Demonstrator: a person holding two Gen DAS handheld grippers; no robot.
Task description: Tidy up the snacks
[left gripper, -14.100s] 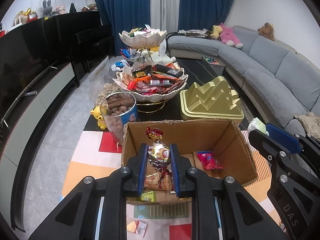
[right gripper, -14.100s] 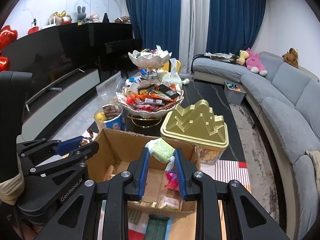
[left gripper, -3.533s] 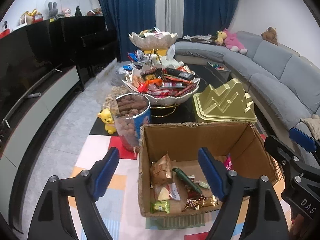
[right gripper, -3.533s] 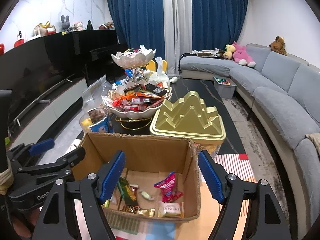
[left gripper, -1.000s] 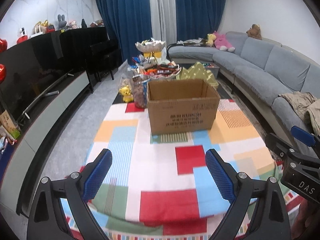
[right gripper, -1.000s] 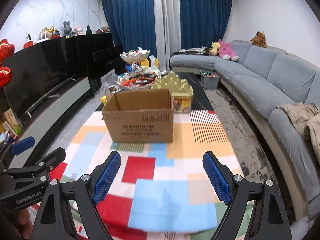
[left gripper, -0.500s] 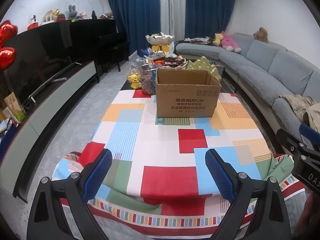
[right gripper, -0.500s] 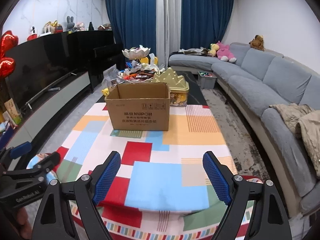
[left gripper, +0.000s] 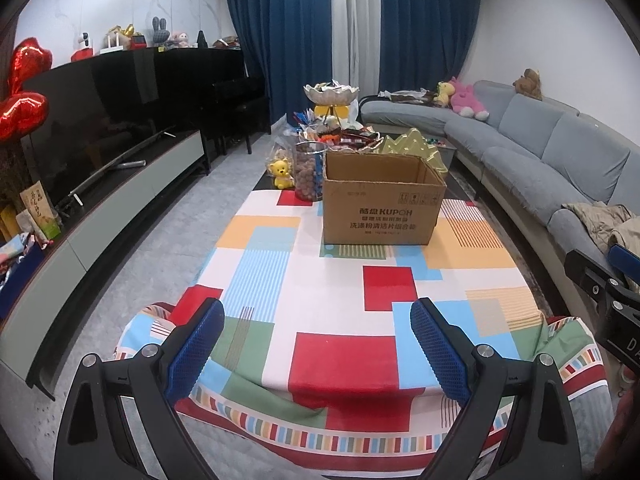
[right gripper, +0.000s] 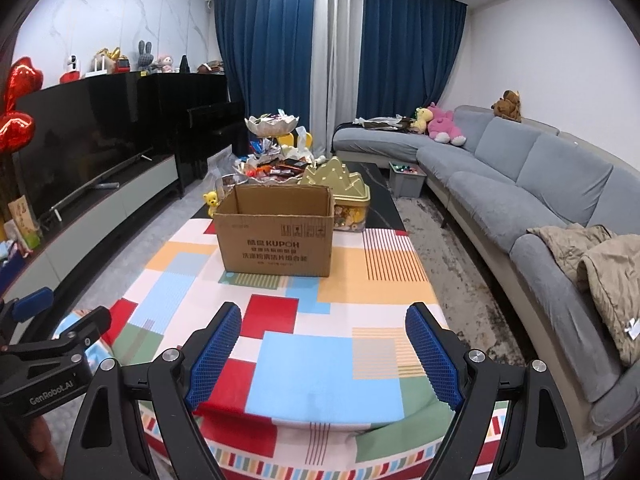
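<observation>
Both hand-held grippers, left (left gripper: 316,340) and right (right gripper: 323,344), gape wide and empty, well short of the box (right gripper: 276,232). Risk: the draped cloth (left gripper: 344,312) snags, dragging it off the counter.

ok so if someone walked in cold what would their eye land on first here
Most likely the bright patchwork tablecloth filling the foreground, with the open cardboard box standing alone on its far half. Behind the box the table is crowded: a two-tier snack stand heaped with wrappers and a gold mountain-shaped tin to its right. At the bottom edge, the right hand-held gripper and left hand-held gripper both stand wide open and empty.
</observation>
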